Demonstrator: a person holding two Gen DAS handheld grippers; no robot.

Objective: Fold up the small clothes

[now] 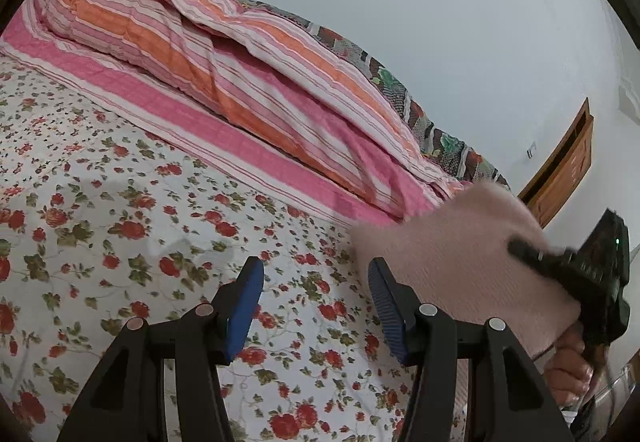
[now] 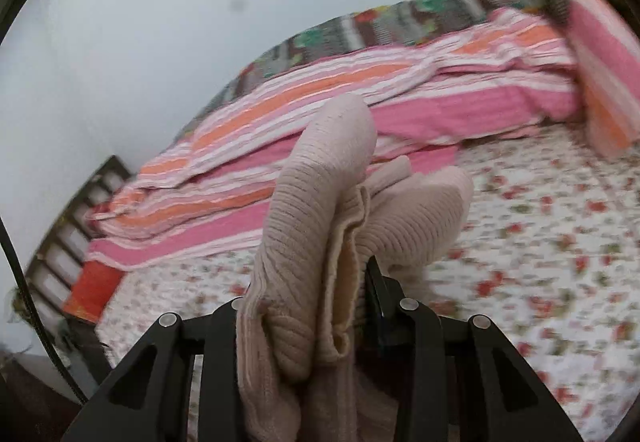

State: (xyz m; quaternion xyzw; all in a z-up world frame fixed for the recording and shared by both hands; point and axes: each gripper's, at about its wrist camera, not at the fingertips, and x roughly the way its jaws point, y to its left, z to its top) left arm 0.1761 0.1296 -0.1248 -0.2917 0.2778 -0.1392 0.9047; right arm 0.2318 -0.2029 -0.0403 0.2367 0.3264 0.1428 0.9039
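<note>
A beige ribbed knit garment (image 2: 320, 226) is bunched between the jaws of my right gripper (image 2: 340, 306), which is shut on it and holds it above the bed. In the left wrist view the same garment (image 1: 452, 254) hangs at the right, with the right gripper (image 1: 532, 254) clamped on its edge. My left gripper (image 1: 316, 290) is open and empty, its blue pads (image 1: 246, 310) apart, just left of the garment and above the floral bedsheet (image 1: 120, 242).
A pink and orange striped blanket (image 1: 224, 69) lies rumpled along the far side of the bed, with a patterned quilt (image 1: 400, 89) behind it against the wall. A wooden door (image 1: 568, 169) stands at the right. A striped pillow (image 2: 608, 73) is at the bed's head.
</note>
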